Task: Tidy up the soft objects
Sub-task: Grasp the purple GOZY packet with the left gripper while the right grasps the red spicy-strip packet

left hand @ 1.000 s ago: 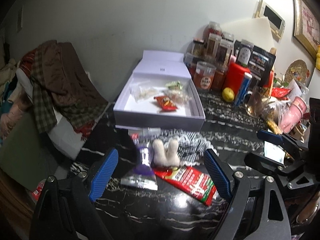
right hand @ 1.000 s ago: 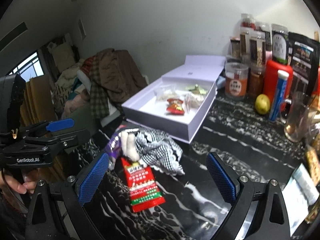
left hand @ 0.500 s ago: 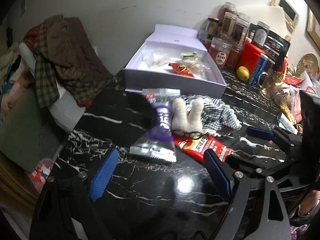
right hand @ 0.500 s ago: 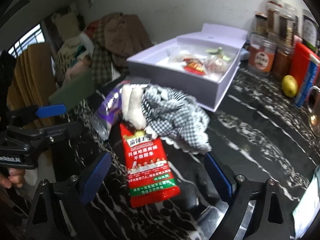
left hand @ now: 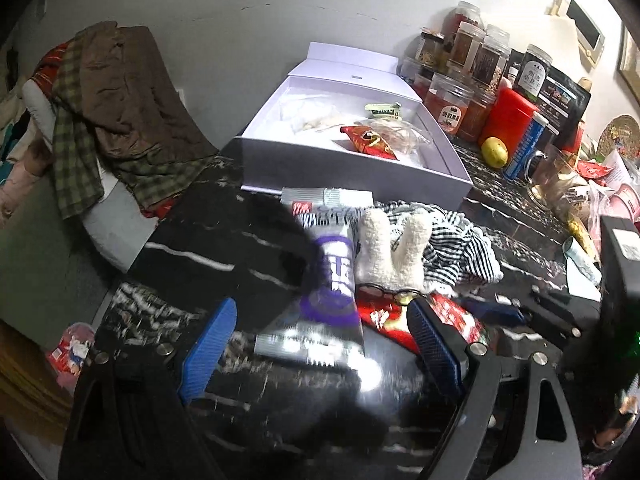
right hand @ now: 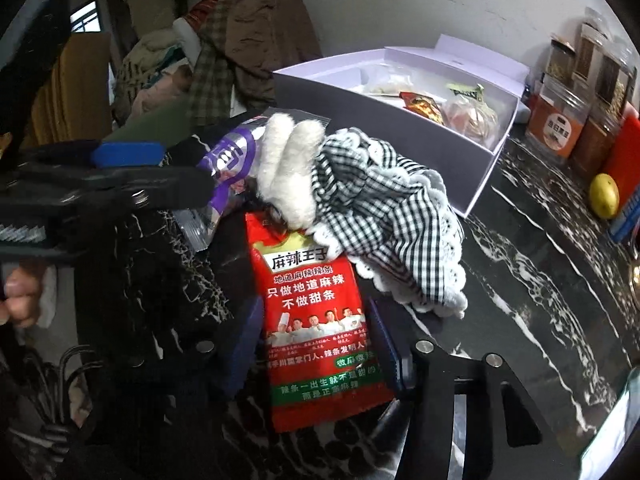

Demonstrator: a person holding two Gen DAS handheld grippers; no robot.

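Observation:
A red snack packet (right hand: 316,320) lies flat on the black marble table, between the fingers of my right gripper (right hand: 314,312). Its jaws are closing and stand at the packet's long edges, which are not buckled. A purple and silver packet (left hand: 332,276) lies beside it, and my left gripper (left hand: 320,306) hangs open astride its near end. A white plush piece (left hand: 390,256) and a black-and-white checked cloth (left hand: 456,248) rest behind both packets. An open white box (left hand: 352,168) with several snack bags stands further back.
Jars (left hand: 448,104), a red tin (left hand: 508,120), a lemon (left hand: 494,152) and a glass mug (left hand: 548,172) crowd the back right. A pile of clothes (left hand: 120,100) lies beyond the table's left edge. Papers and bags clutter the far right.
Both grippers have sunk closer to the table and the packets. The right gripper's fingers have drawn in from wide apart to the red packet's edges. The left gripper stays equally wide.

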